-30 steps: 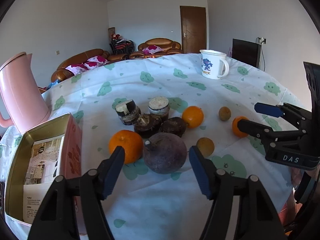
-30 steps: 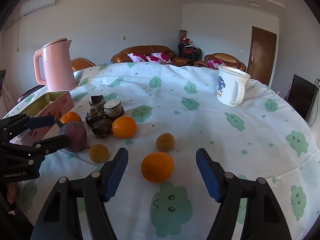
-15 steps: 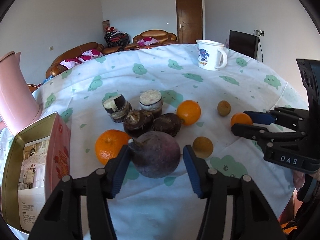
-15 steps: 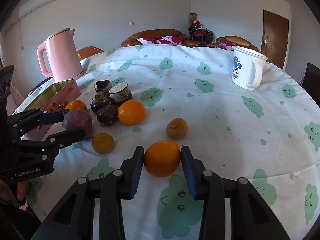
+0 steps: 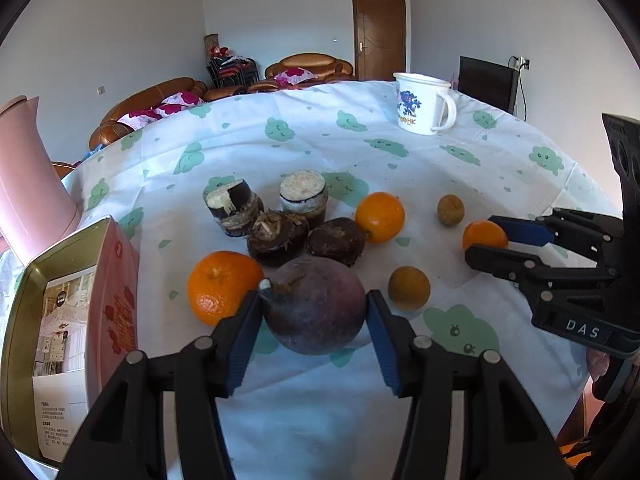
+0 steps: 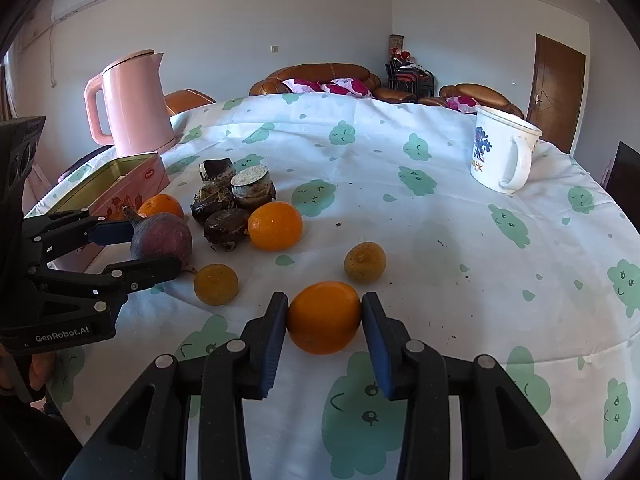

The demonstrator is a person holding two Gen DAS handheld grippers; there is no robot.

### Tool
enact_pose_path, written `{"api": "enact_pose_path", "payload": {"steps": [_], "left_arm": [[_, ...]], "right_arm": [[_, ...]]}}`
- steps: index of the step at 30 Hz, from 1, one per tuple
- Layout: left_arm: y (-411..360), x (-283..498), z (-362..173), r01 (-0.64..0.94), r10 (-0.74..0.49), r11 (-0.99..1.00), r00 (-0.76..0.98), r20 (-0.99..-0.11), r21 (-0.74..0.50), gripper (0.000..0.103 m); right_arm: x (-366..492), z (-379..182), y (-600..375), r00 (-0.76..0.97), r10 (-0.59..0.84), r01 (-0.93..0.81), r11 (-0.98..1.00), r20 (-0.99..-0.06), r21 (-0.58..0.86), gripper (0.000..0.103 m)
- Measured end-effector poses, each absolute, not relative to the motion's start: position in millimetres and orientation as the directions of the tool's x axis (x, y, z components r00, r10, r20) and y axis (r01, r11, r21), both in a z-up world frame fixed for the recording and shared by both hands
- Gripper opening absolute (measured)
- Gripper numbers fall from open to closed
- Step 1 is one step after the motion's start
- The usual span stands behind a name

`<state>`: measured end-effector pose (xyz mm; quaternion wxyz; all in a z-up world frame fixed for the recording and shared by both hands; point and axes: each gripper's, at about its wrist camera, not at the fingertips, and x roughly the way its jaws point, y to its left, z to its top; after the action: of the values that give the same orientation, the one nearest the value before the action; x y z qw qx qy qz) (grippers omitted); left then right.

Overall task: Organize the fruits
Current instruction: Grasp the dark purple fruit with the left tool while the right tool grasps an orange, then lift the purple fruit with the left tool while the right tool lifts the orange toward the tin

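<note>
Left wrist view: my left tool (image 5: 315, 312) pinches big purple fruit (image 5: 316, 306), blue pads touch both sides. Fruit sits on table (image 5: 280, 148). Orange (image 5: 222, 286) just left of it. Four dark lumps (image 5: 276, 224) behind. Small brown fruit (image 5: 409, 288) to right. Pink tin (image 5: 60, 320) far left. White mug (image 5: 422, 102) at back.

Right wrist view: my right tool (image 6: 325, 318) pinches orange ball (image 6: 324, 316), pads pressed on both sides, ball on table. Two small brown fruits (image 6: 365, 262) near. Another orange (image 6: 275, 225) behind. Pink kettle (image 6: 132, 114) back left.
</note>
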<state>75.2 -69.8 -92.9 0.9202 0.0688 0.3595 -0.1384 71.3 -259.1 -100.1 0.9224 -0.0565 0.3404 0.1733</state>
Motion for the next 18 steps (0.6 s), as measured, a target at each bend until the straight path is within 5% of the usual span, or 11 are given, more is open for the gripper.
{"api": "enact_pose_path", "payload": {"steps": [18], "left_arm": [[-57.2,58.6,-79.3,0.278,-0.226,0.961,0.791,-0.569,0.005,0.055]], "right_arm": [[53.7,-91.6,-256.9,0.775,0.328,-0.401,0.916,-0.541,-0.018,0.040]]}}
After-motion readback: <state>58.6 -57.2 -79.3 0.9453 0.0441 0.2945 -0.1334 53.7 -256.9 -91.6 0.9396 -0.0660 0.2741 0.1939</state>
